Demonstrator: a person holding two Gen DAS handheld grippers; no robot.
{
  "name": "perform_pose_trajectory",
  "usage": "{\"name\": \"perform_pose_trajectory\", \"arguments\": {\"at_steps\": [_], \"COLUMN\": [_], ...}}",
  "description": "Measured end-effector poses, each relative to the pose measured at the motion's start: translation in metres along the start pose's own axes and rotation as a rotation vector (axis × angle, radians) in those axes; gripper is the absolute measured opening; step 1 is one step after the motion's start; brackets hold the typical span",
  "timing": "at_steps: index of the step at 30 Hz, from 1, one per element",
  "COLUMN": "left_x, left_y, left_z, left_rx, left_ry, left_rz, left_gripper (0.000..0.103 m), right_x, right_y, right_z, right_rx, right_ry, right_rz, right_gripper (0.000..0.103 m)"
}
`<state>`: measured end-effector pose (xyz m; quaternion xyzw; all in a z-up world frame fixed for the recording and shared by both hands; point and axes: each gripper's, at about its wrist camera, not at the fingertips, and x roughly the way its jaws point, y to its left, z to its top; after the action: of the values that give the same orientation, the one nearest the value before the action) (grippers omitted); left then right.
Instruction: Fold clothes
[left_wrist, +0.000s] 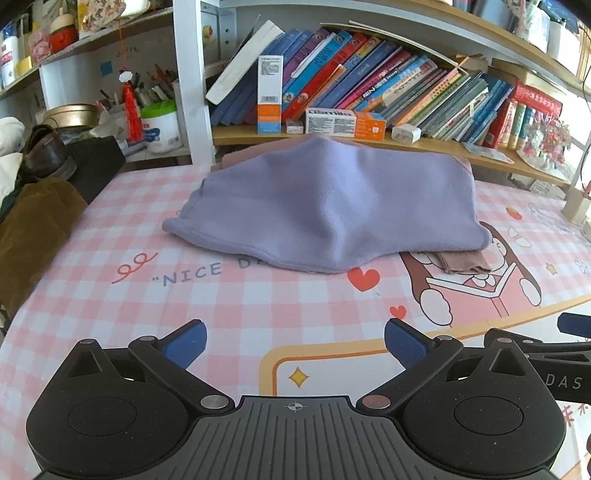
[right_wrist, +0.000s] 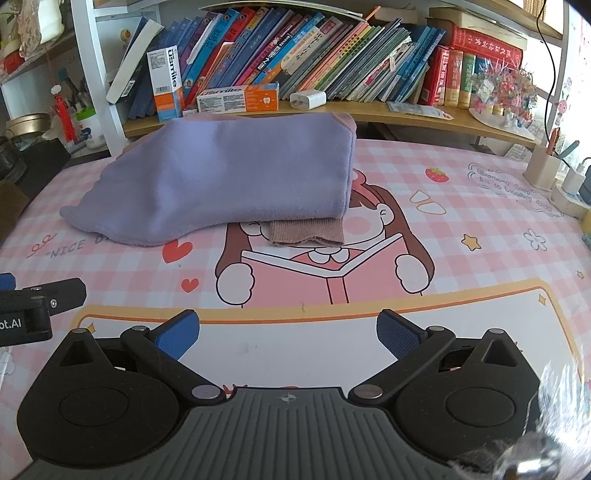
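Lilac fleece garment (left_wrist: 325, 206): folded, centre frame on bench (left_wrist: 258, 306), atop tan knit (right_wrist: 306, 230). Soft, light, likely floppy; grip hem corners. Left tool (left_wrist: 295, 343), right tool (right_wrist: 288, 334): wide open, empty.

The folded garment (left_wrist: 325, 206) is plain lavender-purple; a ribbed, dusty pink-brown garment (right_wrist: 306, 230) shows beneath it. The counter (left_wrist: 240, 306) wears a pink-and-white check cover printed with red hearts, a red strawberry (right_wrist: 437, 174), yellow stars, grey-blue lettering and a brown-haired cartoon girl (right_wrist: 332, 258) with a pink book, framed in orange. The fingers (right_wrist: 397, 334) have blue textured pads on black bodies. The toothpaste box (right_wrist: 238, 98) is white and orange.
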<state>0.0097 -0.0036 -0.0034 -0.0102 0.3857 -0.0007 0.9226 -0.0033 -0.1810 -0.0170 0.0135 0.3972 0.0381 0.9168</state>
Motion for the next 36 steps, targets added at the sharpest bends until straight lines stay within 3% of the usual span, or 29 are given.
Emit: {"name": "perform_pose_trajectory", "arguments": {"at_steps": [25, 36], "left_x": [0.001, -0.001], "left_y": [-0.009, -0.017], "left_z": [0.001, 0.000], "left_rx": [0.006, -0.017], "left_ry": [-0.002, -0.005], "left_rz": [0.044, 0.015], "left_gripper": [0.103, 0.103], "right_x": [0.001, 0.003], "right_y": [-0.012, -0.027], "right_z": [0.003, -0.001], "right_rx": [0.032, 0.070], "right_ry": [-0.018, -0.003], "right_rz": [0.034, 0.061], "right_gripper": [0.103, 0.103]}}
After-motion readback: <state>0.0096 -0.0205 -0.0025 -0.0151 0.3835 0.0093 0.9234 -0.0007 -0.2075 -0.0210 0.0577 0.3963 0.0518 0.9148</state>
